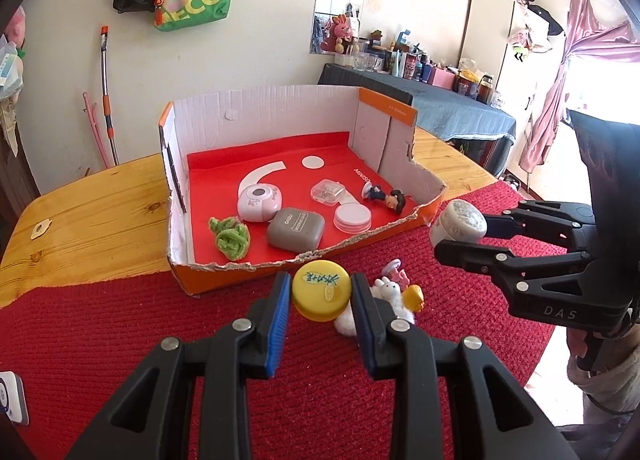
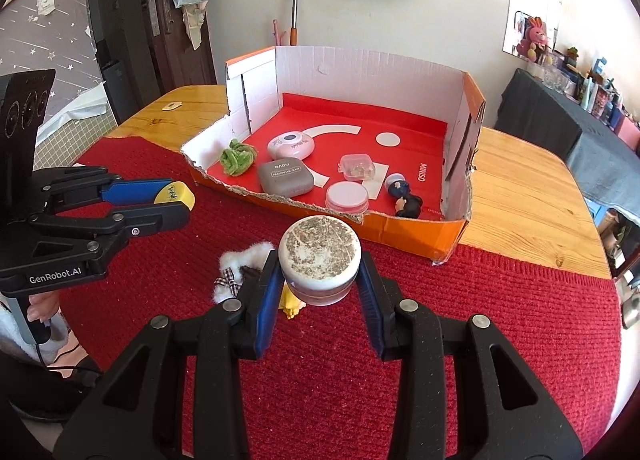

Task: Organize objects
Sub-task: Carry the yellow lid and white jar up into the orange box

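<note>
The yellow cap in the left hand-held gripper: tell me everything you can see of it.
The yellow cap is round, looks like plastic, and has green characters and a pale lemon-slice print on its flat top. It is clamped at its rim between the blue pads of the left hand-held gripper, top face tilted toward the camera, held above the red mat just short of the orange box. Only the pads touch it.
</note>
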Action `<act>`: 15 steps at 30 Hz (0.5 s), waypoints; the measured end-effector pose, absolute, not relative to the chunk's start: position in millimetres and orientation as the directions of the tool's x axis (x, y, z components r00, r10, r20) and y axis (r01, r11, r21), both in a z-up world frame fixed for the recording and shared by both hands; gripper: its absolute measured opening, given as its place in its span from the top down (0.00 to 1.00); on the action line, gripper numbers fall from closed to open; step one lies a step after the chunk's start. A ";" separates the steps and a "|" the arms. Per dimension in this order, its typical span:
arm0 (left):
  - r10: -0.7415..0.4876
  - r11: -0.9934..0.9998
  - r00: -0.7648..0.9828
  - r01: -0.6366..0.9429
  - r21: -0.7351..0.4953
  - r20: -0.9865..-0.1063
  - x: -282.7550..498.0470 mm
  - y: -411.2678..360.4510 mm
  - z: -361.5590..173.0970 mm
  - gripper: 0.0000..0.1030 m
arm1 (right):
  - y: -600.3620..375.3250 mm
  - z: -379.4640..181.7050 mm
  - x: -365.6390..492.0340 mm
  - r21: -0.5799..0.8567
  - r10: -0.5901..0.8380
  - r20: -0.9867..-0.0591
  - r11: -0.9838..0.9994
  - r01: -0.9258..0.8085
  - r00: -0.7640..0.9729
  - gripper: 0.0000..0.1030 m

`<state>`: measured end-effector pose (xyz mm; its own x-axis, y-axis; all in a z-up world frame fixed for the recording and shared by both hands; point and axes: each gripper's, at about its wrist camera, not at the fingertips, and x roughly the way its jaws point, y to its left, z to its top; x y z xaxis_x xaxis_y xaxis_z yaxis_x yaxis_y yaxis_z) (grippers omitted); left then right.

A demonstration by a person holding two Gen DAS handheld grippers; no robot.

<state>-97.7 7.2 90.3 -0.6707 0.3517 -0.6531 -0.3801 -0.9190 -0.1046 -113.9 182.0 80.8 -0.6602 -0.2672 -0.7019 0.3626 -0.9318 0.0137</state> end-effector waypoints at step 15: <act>0.414 -0.878 -0.617 -0.465 -0.115 -0.669 -171.8 32.5 118.5 0.69 | 173.9 107.9 -181.0 -0.060 -0.186 -0.712 -0.945 0.323 -0.677 0.66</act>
<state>-171.8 32.5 118.5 -0.6167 0.4145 -0.6693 -0.4650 -0.8778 -0.1152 -181.0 173.9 107.9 -0.6770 -0.1859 -0.7121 0.3228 -0.9445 -0.0603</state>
